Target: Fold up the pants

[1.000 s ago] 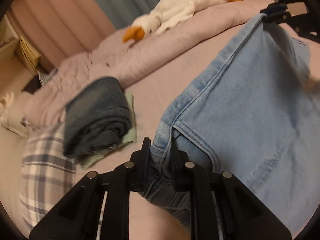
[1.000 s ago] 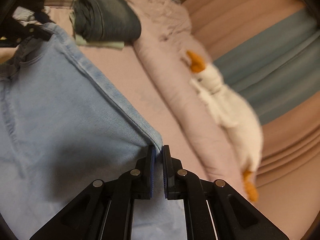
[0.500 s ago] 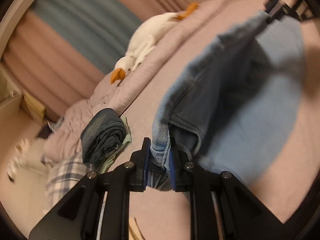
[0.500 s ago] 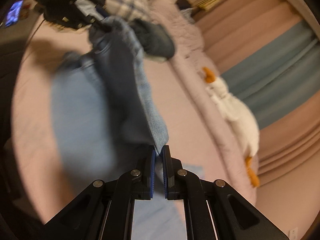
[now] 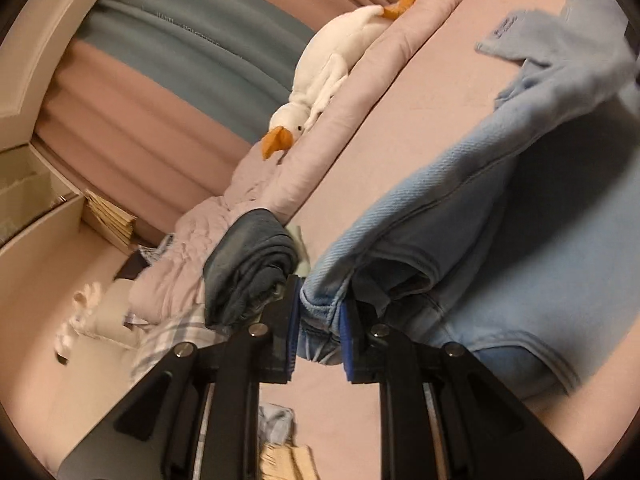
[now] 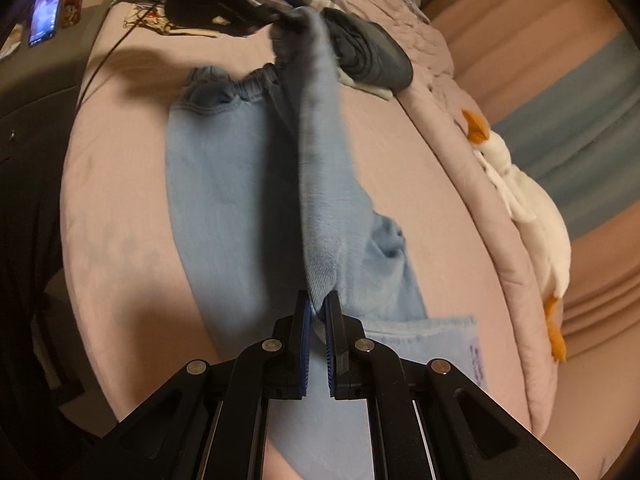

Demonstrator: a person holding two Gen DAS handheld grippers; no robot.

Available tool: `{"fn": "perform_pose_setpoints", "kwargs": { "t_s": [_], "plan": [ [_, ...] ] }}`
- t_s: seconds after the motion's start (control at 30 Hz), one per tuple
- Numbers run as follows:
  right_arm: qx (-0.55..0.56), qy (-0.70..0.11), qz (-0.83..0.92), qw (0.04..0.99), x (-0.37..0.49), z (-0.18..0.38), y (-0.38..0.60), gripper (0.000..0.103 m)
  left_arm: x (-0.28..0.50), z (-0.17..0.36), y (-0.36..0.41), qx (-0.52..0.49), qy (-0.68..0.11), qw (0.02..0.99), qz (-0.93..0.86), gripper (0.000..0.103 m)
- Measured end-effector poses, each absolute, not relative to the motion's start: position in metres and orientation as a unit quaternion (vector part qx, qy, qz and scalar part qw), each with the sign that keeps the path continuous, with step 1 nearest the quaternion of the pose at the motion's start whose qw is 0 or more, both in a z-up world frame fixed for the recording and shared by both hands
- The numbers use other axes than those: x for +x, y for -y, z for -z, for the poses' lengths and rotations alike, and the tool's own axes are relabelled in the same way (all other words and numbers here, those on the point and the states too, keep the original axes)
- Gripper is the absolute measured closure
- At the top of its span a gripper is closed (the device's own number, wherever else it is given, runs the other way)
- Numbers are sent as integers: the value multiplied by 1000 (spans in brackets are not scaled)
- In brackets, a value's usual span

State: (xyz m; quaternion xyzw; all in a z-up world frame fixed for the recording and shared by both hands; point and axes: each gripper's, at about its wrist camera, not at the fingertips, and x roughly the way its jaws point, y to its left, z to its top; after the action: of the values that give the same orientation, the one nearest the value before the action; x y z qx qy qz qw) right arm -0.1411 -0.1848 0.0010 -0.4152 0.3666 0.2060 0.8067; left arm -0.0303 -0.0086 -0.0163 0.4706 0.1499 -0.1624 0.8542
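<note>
Your left gripper (image 5: 318,316) sits at the bottom centre of its frame, its blue-padded fingers (image 5: 293,320) clamped on a bunched fold of the waistband of the light blue pants (image 5: 540,264); from there the denim runs up and to the right, one raised edge stretching toward the upper right corner while the rest lies flat on the pink bed sheet (image 5: 420,112). Your right gripper (image 6: 317,312) is likewise closed, pinching the outer edge of the pants (image 6: 224,200) low in the centre of its frame; the lifted leg rises as a taut ridge toward the top centre, where the left gripper (image 6: 240,8) holds the other end, and the lower leg lies spread flat on the sheet (image 6: 120,220) beneath it, its elastic waistband in the upper left; a hem shows at the lower right. Just left of your left gripper's fingers sits a folded dark denim stack (image 5: 248,264), resting on a pale green cloth (image 5: 301,252); a white plush goose (image 5: 332,64) lies along the rolled duvet (image 5: 400,36) in the upper centre; a phone (image 6: 44,18) glows at the upper left of the right wrist view.
</note>
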Motion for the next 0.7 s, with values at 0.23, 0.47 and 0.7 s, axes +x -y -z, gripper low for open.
{"fn": "perform_pose_setpoints", "kwargs": {
  "t_s": [0.23,0.47,0.7],
  "plan": [
    [-411,-418,-232,776,-157,44,186,98,-91,97,-10,576,-159,780,187,85],
    [-406,-422,-227,778,-163,45,188,98,-83,76,-11,540,-161,804,189,85],
    [-332,-451,-222,799,-153,59,200,98,-103,95,-9,554,-181,789,195,65]
  ]
}}
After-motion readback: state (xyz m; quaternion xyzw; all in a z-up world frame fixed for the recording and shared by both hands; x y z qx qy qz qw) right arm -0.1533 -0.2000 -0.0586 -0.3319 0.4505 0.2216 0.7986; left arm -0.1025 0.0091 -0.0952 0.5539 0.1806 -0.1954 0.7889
